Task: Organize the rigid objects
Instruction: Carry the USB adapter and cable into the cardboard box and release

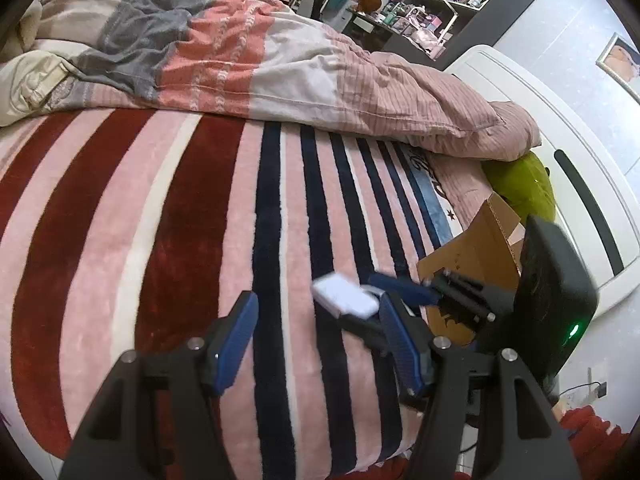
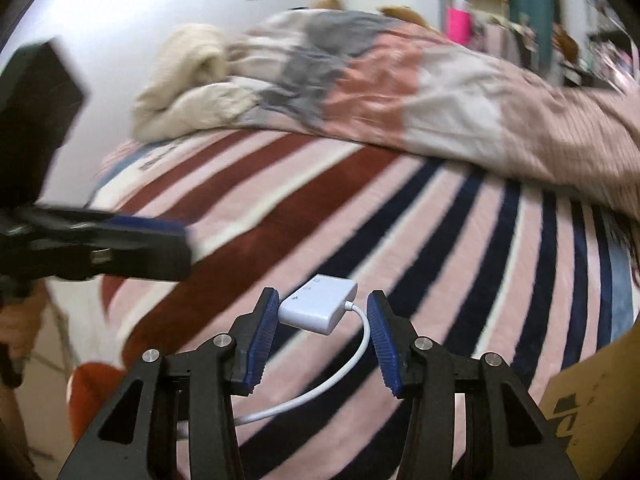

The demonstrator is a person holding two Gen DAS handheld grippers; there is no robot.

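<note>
A small white adapter box (image 2: pixel 318 306) with a white cable (image 2: pixel 320 392) lies on the striped blanket. My right gripper (image 2: pixel 323 322) is open, with its blue pads on either side of the adapter, not closed on it. In the left wrist view the adapter (image 1: pixel 346 297) lies just beyond my right finger, with the right gripper (image 1: pixel 404 292) reaching in from the right. My left gripper (image 1: pixel 314 330) is open and empty above the blanket. It shows blurred at the left of the right wrist view (image 2: pixel 152 236).
A cardboard box (image 1: pixel 476 256) stands at the bed's right edge, also in the right wrist view (image 2: pixel 600 404). A rumpled duvet (image 1: pixel 240 52) covers the far half of the bed. A green cushion (image 1: pixel 524 188) and white headboard (image 1: pixel 560 160) lie beyond.
</note>
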